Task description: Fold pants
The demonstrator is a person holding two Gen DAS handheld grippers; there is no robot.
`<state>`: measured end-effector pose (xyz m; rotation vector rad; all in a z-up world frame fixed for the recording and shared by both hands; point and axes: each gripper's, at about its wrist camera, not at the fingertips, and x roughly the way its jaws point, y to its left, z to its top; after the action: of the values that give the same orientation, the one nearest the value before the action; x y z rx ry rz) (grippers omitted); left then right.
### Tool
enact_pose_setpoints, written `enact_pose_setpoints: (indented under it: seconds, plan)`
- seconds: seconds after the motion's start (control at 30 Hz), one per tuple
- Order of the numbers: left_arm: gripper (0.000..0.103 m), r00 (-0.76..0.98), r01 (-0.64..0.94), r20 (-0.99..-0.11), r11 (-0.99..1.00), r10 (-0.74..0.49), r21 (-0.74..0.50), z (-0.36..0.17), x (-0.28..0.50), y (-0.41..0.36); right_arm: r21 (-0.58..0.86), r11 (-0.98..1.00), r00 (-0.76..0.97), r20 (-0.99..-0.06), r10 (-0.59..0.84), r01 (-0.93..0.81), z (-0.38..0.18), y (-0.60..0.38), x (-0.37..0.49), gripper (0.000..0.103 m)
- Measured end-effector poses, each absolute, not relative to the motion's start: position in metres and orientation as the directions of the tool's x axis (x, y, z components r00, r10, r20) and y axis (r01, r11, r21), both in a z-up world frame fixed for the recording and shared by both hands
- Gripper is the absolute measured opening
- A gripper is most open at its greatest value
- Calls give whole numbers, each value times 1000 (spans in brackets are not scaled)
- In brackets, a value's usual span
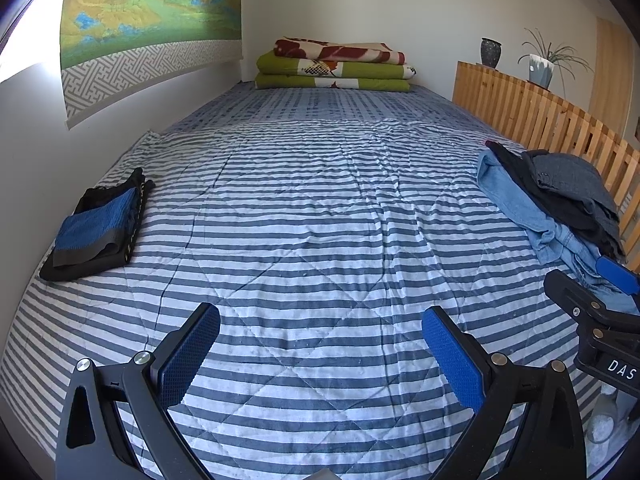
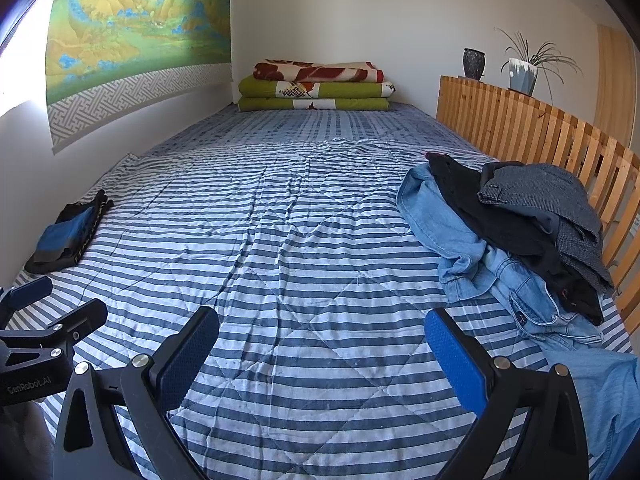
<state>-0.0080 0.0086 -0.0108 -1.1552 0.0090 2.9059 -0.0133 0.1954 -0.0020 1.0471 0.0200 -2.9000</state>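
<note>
Right wrist – bed (image 2: 280, 240) bears pants heap (image 2: 520, 240) (unfolded).

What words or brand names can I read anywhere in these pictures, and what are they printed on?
"DAS": white letters on the black body of the right gripper, cut off by the edge of the left wrist view.
"GenRobot.AI": faint lettering on the black body of the left gripper, in the right wrist view.
The wall hanging shows a landscape and a patterned border; no lettering can be made out on it.
Nothing else carries readable text.
</note>
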Motion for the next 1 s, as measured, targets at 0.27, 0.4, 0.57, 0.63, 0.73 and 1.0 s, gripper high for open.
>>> enact_pose_setpoints:
  seconds: [0.27,0.4,0.57,0.63,0.73,1.0]
  plan:
    - [102,-727,-14,-687,-1000,10,1,-11,-9,9,6,-998,-768,-638,-49,58,-2,195,-14,101]
    - [102,-726,-14,-687,-1000,9,1,-12,-8,9,7,-998,-768,-639,-49,58,-2,196,-14,101]
    - [102,-727,-13,-687,-1000,7,3,-12,-9,9,6,-998,-766,-641,-50,60,-3,196,-14,101]
    - [102,-727,-14,-686,-1000,8,4,-12,-8,9,6,-998,-766,-640,-50,60,-3,196,-13,101]
    - [102,-727,-15,-686,-1000,8,4,-13,-8,9,6,-998,-767,-640,-49,59,-3,196,-13,101]
    - [102,-729,-17,-685,-1000,8,7,-13,-8,10,6,-998,-766,-640,-48,58,-3,197,-13,101]
